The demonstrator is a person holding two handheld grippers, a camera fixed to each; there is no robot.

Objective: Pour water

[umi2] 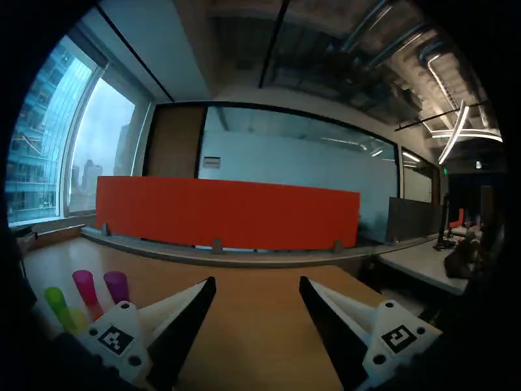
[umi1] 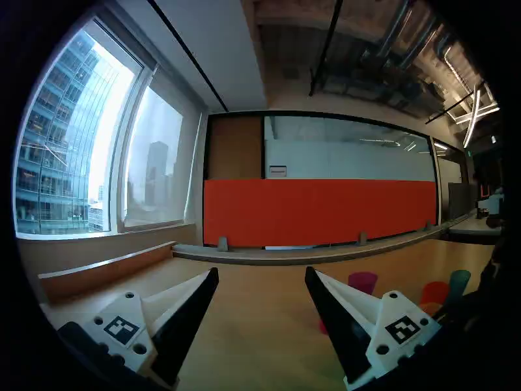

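Observation:
My left gripper [umi1: 260, 279] is open above the wooden table [umi1: 260, 326], nothing between its fingers. Beyond its right finger stand a magenta cup [umi1: 362, 282], an orange-red cup [umi1: 433, 294] and a teal cup [umi1: 458, 282]. In the right gripper view, my right gripper [umi2: 257, 287] is also open and holds nothing. To the left of its left finger stand a yellow-green cup [umi2: 57, 304], a pink cup [umi2: 85, 285] and a purple cup [umi2: 116, 285] on the table [umi2: 260, 313]. I cannot tell whether any cup holds water.
An orange divider panel [umi1: 319, 212] runs along the table's far edge, with glass walls behind. Large windows [umi1: 71, 150] are at the left. Another desk with dark items [umi2: 456, 251] lies to the right.

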